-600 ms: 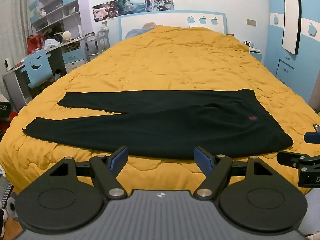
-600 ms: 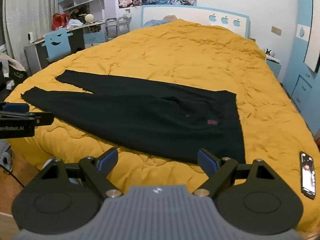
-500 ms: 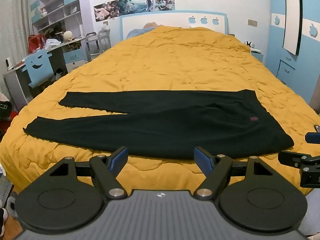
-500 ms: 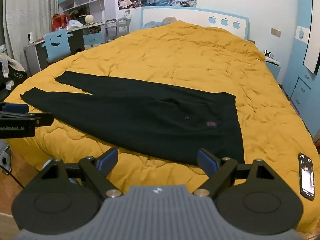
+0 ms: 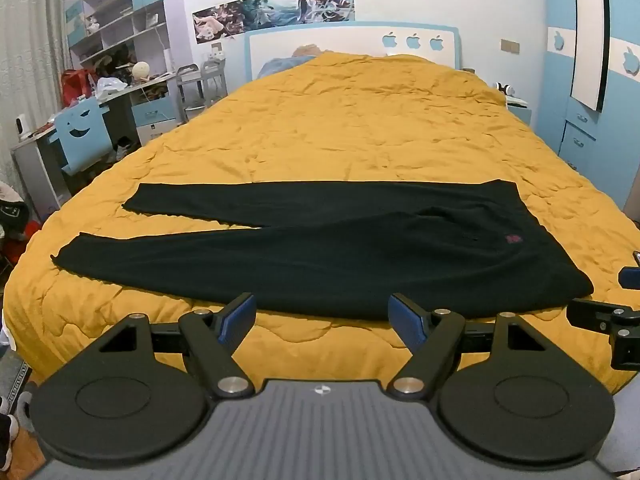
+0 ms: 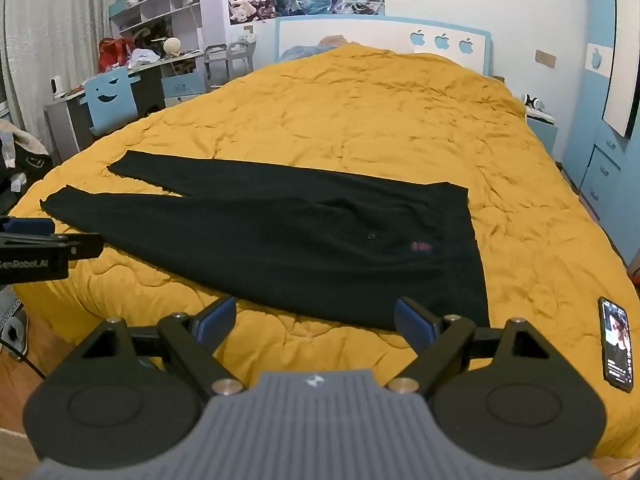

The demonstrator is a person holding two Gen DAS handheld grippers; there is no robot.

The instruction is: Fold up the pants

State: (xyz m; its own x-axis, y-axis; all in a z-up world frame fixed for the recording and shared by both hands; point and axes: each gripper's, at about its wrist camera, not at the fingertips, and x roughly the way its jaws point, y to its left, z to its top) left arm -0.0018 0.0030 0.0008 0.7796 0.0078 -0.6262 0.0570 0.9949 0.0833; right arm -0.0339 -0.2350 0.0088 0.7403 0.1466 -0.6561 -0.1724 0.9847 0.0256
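Filling most of both views, a bed under a yellow quilt point(image 5: 360, 128) carries black pants point(image 5: 320, 256) spread flat across its near part, waistband to the right, the two legs running left and slightly parted at the cuffs. Near the foot edge, the left gripper point(image 5: 322, 314) hovers short of the pants with jaws wide apart and nothing between them. To its right the right gripper point(image 6: 316, 316) does likewise. A phone point(image 6: 618, 344) lies on the quilt's near right corner.
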